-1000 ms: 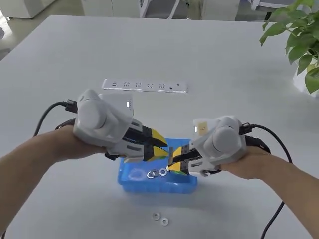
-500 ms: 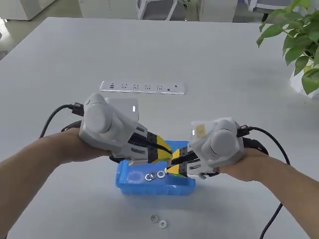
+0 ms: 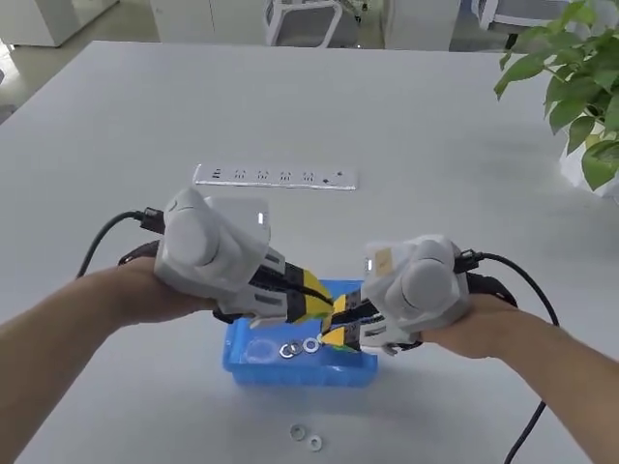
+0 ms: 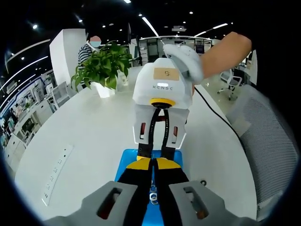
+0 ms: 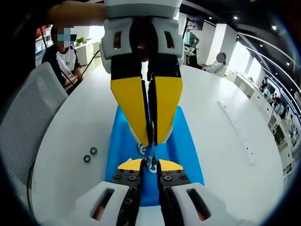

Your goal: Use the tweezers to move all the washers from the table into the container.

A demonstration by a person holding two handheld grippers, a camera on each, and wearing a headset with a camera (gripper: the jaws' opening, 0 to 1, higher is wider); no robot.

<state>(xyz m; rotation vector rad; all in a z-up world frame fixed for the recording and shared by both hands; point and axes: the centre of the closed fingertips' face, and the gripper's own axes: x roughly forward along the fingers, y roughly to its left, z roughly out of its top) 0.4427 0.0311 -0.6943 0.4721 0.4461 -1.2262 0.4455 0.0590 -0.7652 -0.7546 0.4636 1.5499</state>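
Observation:
The blue container [image 3: 253, 366] sits on the white table, close to me. Several washers [image 3: 309, 345] lie inside it, and two more washers [image 3: 306, 437] rest on the table in front of it. My left gripper [image 3: 324, 298] and right gripper [image 3: 335, 333] meet nose to nose over the container. In the right gripper view the left gripper [image 5: 151, 136] is shut on thin metal tweezers [image 5: 151, 151]. Their tips reach down to the washers [image 5: 144, 149] between my right gripper's [image 5: 150, 165] nearly closed jaws. The two table washers [image 5: 90, 154] lie left of the container [image 5: 188, 155].
A white power strip [image 3: 276, 177] lies farther back on the table. A potted plant [image 3: 571, 87] stands at the right edge. Cables trail from both grippers. Office chairs stand beyond the far table edge.
The head camera has tilted, shifting the whole picture. Both grippers stay joined over the container, slightly lower and closer together.

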